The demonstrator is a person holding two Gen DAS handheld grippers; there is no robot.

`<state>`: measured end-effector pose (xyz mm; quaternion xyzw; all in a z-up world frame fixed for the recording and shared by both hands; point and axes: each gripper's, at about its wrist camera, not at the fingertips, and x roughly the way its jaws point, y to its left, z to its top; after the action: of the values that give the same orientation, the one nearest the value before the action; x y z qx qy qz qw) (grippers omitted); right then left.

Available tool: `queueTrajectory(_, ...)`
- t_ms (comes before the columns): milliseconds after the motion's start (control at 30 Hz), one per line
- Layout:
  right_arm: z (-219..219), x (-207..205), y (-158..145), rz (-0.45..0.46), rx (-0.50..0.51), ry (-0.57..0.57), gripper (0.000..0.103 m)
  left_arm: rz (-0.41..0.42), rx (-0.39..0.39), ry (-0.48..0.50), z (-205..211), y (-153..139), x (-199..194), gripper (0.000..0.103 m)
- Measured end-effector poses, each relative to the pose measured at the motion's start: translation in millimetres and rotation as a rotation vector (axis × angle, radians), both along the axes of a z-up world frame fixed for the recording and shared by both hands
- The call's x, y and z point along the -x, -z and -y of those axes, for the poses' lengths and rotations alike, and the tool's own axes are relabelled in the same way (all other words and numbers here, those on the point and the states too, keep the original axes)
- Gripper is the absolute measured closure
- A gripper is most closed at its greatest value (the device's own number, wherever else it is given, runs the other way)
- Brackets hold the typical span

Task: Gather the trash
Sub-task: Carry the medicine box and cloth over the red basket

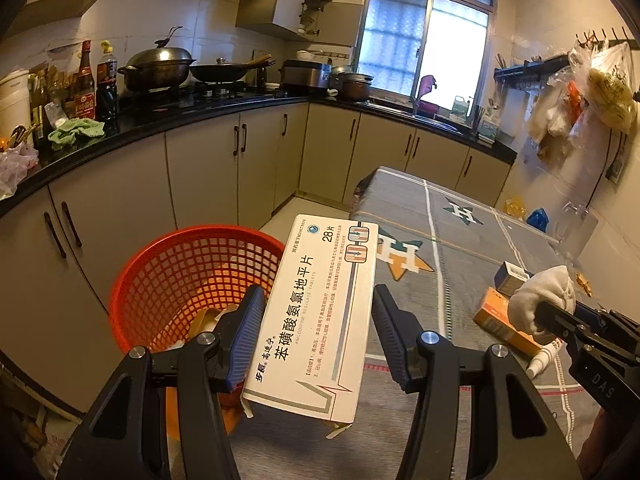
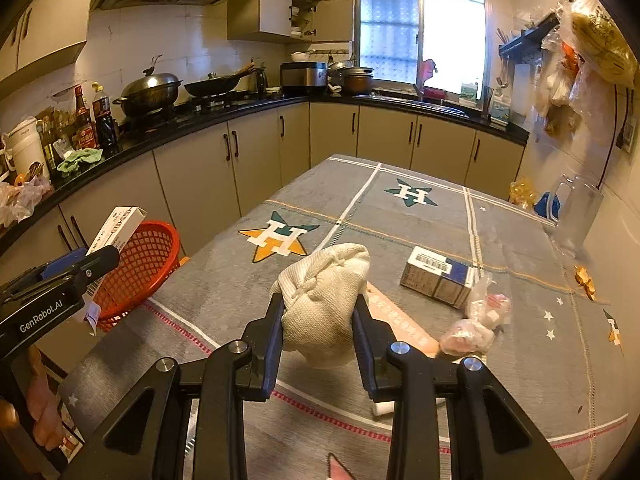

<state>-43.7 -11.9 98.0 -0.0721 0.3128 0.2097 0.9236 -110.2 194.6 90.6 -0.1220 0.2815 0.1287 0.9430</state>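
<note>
White medicine box [image 1: 316,316] clamped between left gripper [image 1: 318,336] fingers.

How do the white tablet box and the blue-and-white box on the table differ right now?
The white tablet box is long, flat and held in the left gripper beside the red basket; the blue-and-white box is shorter, chunkier and lies on the tablecloth, untouched. Both are printed cardboard cartons.

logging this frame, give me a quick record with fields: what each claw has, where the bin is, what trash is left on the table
left claw: shut on white tablet box, held near the basket
right claw: shut on cloth pouch, above the table
bin: red mesh basket, beside the table's left edge
left on table: blue-white box, orange box, crumpled plastic bag, small white tube
</note>
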Motion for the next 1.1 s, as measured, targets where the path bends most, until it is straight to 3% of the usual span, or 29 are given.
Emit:
queueTrajectory(433,-38,5,-6,-0.003,0.006,-0.088,0.068,0.015,0.019,-0.075,-51,4,18,0.049)
queueTrajectory(700,-64,-7,-9,-0.082,-0.045,-0.165,0.068,-0.004,0.046,-0.132,-89,12,25,0.049)
queueTrajectory(1100,-134,-25,-3,-0.202,-0.112,-0.324,0.066,-0.065,0.040,-0.142,-101,30,8,0.049)
